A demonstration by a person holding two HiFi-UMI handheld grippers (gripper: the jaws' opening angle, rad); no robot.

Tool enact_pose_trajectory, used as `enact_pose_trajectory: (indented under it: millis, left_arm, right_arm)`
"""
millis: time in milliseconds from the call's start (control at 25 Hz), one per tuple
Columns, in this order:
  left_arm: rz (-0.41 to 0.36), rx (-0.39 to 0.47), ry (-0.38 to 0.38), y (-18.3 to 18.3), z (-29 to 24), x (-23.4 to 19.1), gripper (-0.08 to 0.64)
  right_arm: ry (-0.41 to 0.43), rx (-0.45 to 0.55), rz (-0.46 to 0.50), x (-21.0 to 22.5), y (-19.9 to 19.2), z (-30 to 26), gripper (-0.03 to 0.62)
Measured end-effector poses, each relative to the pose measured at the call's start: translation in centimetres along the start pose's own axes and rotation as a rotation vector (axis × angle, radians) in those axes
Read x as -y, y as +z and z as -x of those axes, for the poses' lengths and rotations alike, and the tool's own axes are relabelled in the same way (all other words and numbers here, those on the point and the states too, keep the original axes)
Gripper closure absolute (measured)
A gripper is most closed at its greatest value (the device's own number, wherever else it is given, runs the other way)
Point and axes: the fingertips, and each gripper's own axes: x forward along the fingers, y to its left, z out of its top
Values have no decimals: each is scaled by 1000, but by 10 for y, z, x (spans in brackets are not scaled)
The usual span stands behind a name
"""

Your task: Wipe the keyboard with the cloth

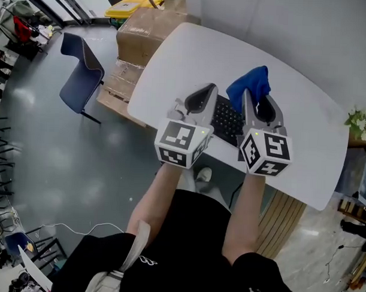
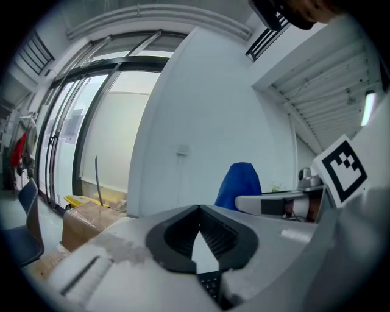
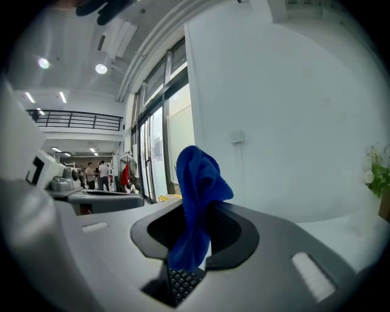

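Observation:
A black keyboard (image 1: 227, 120) lies on the white table (image 1: 192, 53), partly hidden under both grippers. My right gripper (image 1: 257, 94) is shut on a blue cloth (image 1: 250, 83), which sticks up beyond its tips and hangs down between the jaws (image 3: 195, 207). Keys of the keyboard (image 3: 183, 281) show just below the cloth. My left gripper (image 1: 209, 90) hovers over the keyboard's left part, shut with nothing in it; its tips meet (image 2: 198, 208) and a few keys (image 2: 210, 285) show beneath. The left gripper view shows the cloth (image 2: 239, 181) to the right.
Cardboard boxes (image 1: 148, 30) stand off the table's far left corner, with a blue chair (image 1: 80, 73) on the grey floor beside them. A small plant (image 1: 360, 121) stands past the table's right end. A white wall (image 3: 292, 109) rises behind the table.

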Motion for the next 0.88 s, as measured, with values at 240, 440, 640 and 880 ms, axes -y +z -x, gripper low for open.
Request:
enact_pose_trajectory:
  millis: [240, 440, 640, 880]
  left_arm:
    - [16, -40, 29, -13, -3, -46, 571]
    - [27, -96, 57, -36, -8, -78, 571]
    - [34, -178, 61, -65, -33, -111, 571]
    - [50, -236, 51, -92, -33, -138, 571]
  right_arm:
    - [88, -60, -10, -35, -17, -46, 495]
    - [139, -127, -31, -53, -43, -77, 495]
    - [176, -200, -52, -59, -67, -129, 495]
    - [189, -268, -68, -81, -99, -155, 495]
